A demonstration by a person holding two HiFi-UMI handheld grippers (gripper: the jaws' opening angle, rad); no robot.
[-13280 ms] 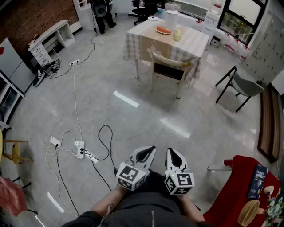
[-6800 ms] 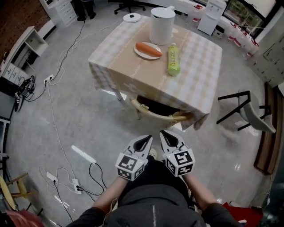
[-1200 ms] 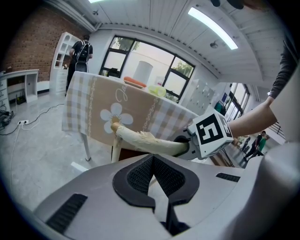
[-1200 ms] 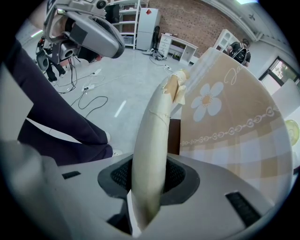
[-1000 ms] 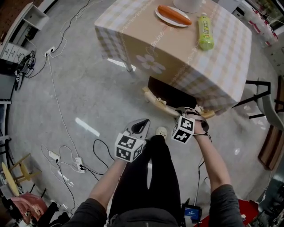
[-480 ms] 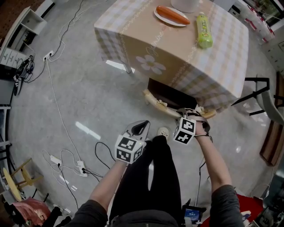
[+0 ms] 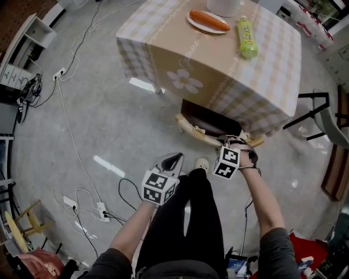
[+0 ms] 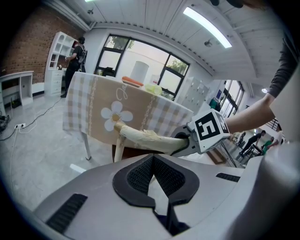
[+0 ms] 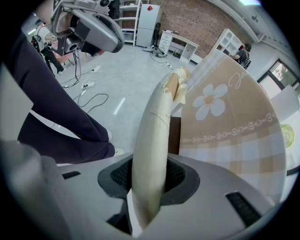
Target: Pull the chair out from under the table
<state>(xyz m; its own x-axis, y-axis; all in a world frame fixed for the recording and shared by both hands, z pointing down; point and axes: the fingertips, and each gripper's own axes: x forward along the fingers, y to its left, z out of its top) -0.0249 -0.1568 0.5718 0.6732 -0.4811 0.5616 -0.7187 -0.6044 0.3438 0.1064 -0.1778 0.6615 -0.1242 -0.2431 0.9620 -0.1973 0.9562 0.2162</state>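
The wooden chair has a cream curved top rail [image 7: 203,136] and a dark seat [image 7: 204,116], and it stands tucked under the checked-cloth table [image 7: 163,60]. My right gripper [image 7: 235,144] points steeply down and is shut on the rail near its right end. In the right gripper view the rail [image 9: 154,131] runs up between the two pads of the right gripper [image 9: 149,177]. My left gripper [image 7: 173,159] hangs over the floor to the left of the person's leg, apart from the chair, jaws shut on nothing. From the left gripper [image 8: 153,159] I see the rail [image 8: 140,137] and the right gripper [image 8: 186,140].
On the table are a carrot on a plate [image 7: 209,19], a green bottle [image 7: 246,37] and a white container [image 7: 223,5]. Cables and a power strip [image 7: 102,207] lie on the floor at left. A black-legged chair [image 7: 322,111] stands at right. The person's shoe [image 7: 202,162] is just before the chair.
My left gripper has drifted a little back toward the person. The right gripper stays clamped on the rail, and the chair keeps its place under the table.
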